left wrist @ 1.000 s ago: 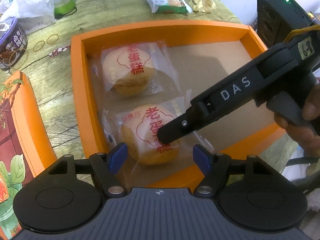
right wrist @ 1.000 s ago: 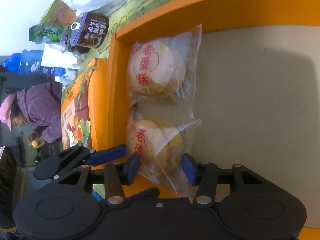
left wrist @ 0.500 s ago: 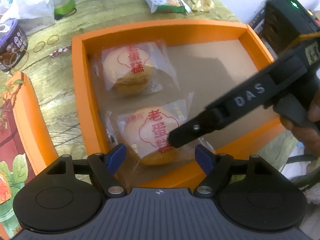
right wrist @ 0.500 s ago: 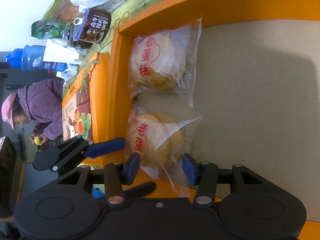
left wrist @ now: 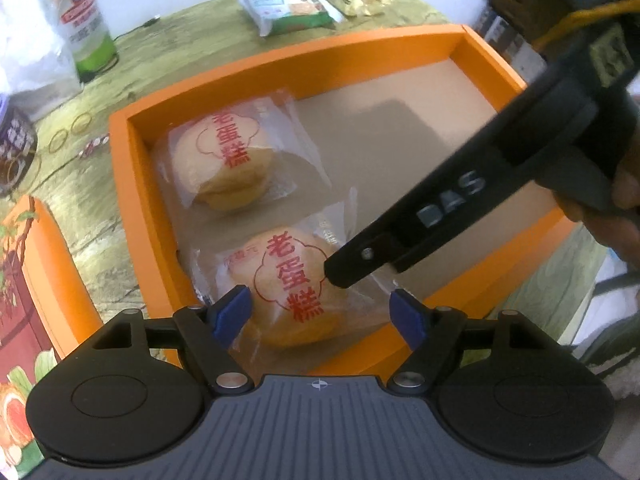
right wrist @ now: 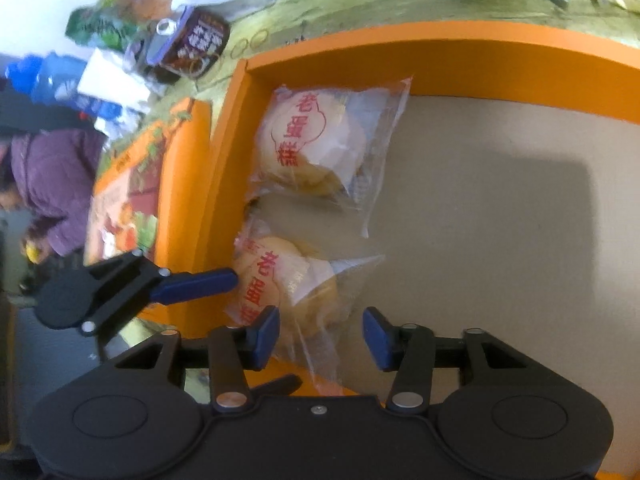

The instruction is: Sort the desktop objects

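Two clear-wrapped round cakes with red print lie along the left wall of an orange box [left wrist: 120, 184]. The far cake [left wrist: 220, 164] lies untouched. The near cake [left wrist: 292, 292] sits between the blue pads of my left gripper [left wrist: 320, 316], whose jaws are opening and do not press on it. My right gripper [right wrist: 320, 338] reaches in from the right; its jaws are closing around the near cake [right wrist: 276, 280] and its loose wrapper. One pad touches the packet and the other stands clear. Its black finger [left wrist: 348, 268] hangs over the cake's right edge.
A printed orange lid [left wrist: 28, 280] lies left of the box. A green can [left wrist: 88, 28], snack packets [left wrist: 288, 4], a dark cup [left wrist: 12, 148] and rubber bands [left wrist: 72, 128] sit on the wooden table behind. A person in a purple jacket [right wrist: 52, 176] is at far left.
My left jaws have spread wider around the near cake. My right jaws have narrowed a little, and both grippers have rolled slightly. The cakes have stayed in place.
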Motion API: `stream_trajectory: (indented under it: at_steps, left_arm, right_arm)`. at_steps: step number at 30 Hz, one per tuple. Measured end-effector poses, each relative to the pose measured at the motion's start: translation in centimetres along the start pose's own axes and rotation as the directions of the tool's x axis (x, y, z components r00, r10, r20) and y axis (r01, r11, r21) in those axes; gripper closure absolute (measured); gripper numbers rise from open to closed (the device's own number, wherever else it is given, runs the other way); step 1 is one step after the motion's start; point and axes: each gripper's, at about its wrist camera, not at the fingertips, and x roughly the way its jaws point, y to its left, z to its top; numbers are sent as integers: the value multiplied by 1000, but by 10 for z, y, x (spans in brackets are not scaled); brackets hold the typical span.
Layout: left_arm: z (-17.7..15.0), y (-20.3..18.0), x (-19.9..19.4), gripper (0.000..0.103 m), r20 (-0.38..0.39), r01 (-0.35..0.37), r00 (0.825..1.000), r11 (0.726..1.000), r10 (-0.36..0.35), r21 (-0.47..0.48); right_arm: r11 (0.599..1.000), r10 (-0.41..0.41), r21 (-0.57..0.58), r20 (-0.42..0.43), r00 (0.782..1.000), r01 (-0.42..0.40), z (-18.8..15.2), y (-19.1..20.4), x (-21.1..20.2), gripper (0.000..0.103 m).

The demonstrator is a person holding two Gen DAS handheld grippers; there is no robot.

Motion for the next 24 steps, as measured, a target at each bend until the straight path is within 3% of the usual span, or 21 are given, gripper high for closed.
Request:
stream_trajectory:
  at_steps: [10, 21, 24]
  left_arm:
    - [0, 0, 4, 21, -3, -1, 1000, 1000, 1, 15]
    - [2, 6, -2, 20, -18, 7, 1000, 1000, -7, 4]
    - [7, 10, -12, 20, 10, -7, 1000, 1000, 7, 16]
  right_arm:
    - [999, -38, -30, -13, 999, 37, 1, 0, 5, 57]
    - [1000, -11, -25, -7, 1000, 11, 0, -1, -1, 53]
    - [1000, -10, -28, 13, 1000, 11, 4, 0, -12, 52]
